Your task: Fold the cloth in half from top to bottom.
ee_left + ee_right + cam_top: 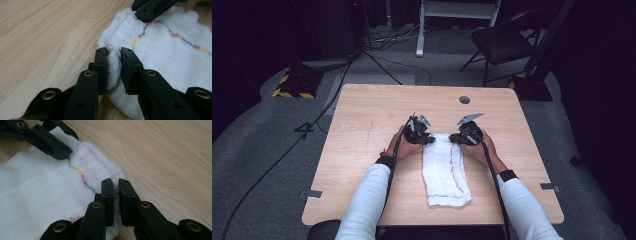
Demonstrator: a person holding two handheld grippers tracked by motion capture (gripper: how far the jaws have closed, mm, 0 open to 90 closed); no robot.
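White cloth in both grippers

no readable text, no labels, no brand marks, no numbers, no signs on any surface in any view

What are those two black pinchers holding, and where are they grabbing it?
Both hold the white cloth. The left tool pinches a bunched fold at its far left corner, and the right tool pinches the edge at its far right corner.
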